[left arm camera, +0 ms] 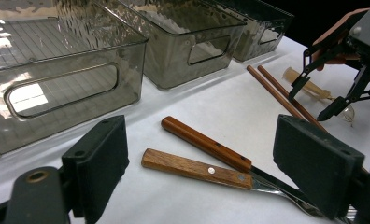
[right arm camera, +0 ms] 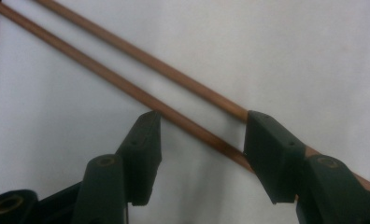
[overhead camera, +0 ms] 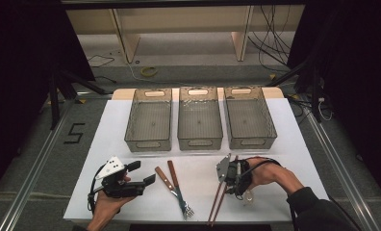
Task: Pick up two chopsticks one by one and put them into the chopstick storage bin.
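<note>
Chopsticks (right arm camera: 141,95) partly hidden behind right tool (right arm camera: 199,140) jaws.

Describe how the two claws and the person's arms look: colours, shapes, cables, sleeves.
Both claws are black. The left claw carries a light grey three-cornered plate with dark dots, and a black cable loops off it. The right claw has a grey plate too and a black cable arching over the hand. Its pads are thick, dark rectangular blocks. The right arm wears a dark sleeve.
</note>
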A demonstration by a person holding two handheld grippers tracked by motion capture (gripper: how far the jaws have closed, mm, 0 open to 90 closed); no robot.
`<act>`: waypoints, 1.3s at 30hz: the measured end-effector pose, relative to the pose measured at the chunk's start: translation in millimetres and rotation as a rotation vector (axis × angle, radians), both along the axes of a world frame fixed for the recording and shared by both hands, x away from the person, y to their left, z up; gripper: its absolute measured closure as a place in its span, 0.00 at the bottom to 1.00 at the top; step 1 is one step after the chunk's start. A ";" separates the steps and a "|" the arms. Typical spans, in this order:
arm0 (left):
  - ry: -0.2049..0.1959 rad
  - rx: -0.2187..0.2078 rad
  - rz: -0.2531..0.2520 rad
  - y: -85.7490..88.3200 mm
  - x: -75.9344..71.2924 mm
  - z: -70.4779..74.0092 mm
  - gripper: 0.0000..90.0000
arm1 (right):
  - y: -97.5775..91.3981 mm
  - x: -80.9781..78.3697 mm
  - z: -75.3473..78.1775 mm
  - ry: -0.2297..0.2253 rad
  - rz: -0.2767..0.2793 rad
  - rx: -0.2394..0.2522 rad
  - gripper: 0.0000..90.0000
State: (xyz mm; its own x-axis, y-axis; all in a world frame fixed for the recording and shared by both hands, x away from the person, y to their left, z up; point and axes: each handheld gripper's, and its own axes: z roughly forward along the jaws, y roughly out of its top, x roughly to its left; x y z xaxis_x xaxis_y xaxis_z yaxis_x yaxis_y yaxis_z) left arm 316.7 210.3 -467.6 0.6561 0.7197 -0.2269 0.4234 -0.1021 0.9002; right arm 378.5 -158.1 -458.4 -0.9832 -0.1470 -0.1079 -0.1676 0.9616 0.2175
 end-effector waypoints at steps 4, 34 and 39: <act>0.000 0.001 -0.002 0.0 0.1 0.0 0.19 | -0.3 -0.1 -0.1 0.004 0.001 0.000 0.53; 0.004 0.004 -0.011 -0.8 0.1 0.0 0.19 | 8.8 4.3 0.6 0.055 0.001 -0.083 0.64; 0.007 0.003 -0.011 -1.1 0.1 -0.2 0.19 | 7.9 4.9 1.1 0.062 -0.003 -0.089 0.68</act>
